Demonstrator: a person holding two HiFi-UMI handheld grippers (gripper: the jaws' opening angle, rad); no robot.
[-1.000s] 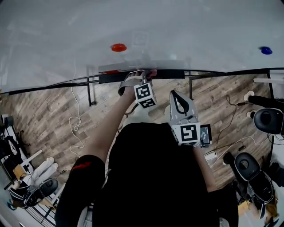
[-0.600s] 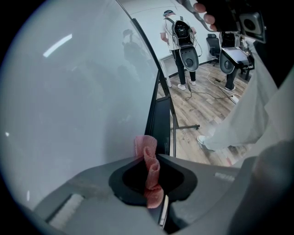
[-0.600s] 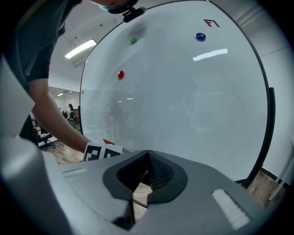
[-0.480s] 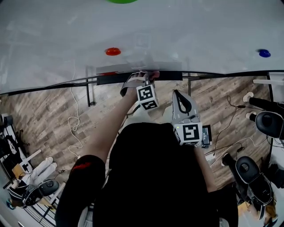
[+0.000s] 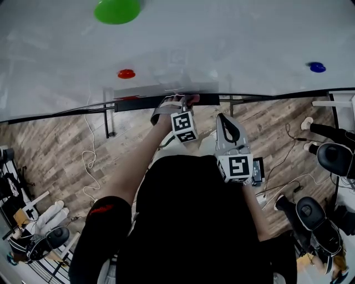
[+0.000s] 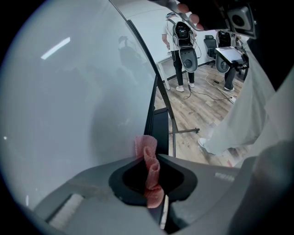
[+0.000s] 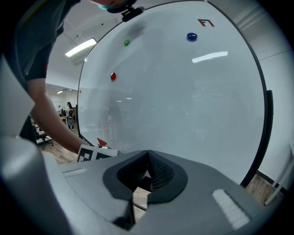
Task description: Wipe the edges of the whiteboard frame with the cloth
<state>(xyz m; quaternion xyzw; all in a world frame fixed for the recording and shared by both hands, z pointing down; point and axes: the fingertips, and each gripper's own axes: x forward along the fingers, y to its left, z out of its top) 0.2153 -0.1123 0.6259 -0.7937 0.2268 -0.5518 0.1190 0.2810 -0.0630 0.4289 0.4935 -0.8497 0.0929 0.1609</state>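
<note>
Cloth point(image 6: 148, 158), pink, is pinched in my left gripper's point(image 6: 151, 181) closed jaws at the near bottom edge of the whiteboard frame point(image 5: 277, 95). I judge it soft, light and limp, best held short by the fold. My right gripper point(image 7: 146, 176) has its jaws closed, empty.

Head view: a green magnet point(image 5: 117, 10) sits at eleven o'clock, a red magnet point(image 5: 126, 74) just below it toward ten, and a blue magnet point(image 5: 317, 67) at two o'clock, well apart from both. Beneath me, the wood-plank floor point(image 5: 55, 150) carries a loose white cable point(image 5: 89, 161) at nine o'clock and black office chairs point(image 5: 335, 157) between three and four o'clock. Left gripper view: a standing person point(image 6: 181, 50) appears at one o'clock, on the same floor.
</note>
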